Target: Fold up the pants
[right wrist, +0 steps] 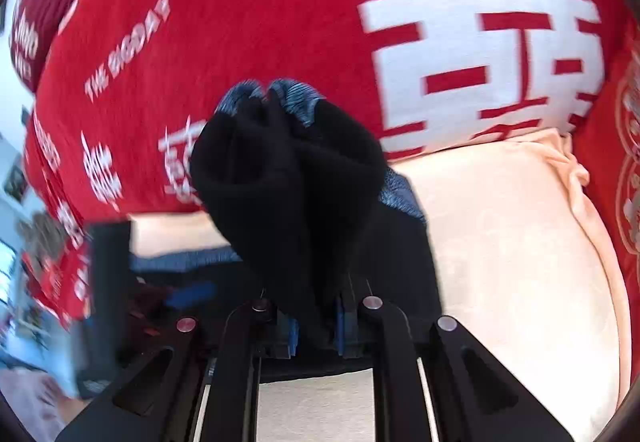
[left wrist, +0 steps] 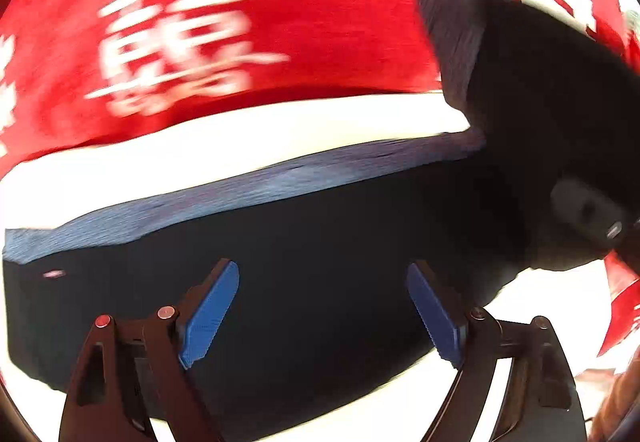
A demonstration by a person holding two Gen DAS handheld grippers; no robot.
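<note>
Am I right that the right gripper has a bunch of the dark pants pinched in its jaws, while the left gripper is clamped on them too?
Not quite. The right gripper does pinch the dark pants, but the left gripper isn't clamped: the left wrist view shows its blue pads standing wide apart above the cloth.

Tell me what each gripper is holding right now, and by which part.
The right gripper is shut on the pants, pinching a bunched fold of the dark fabric. The left gripper holds nothing; its jaws stand open above the pants.
</note>
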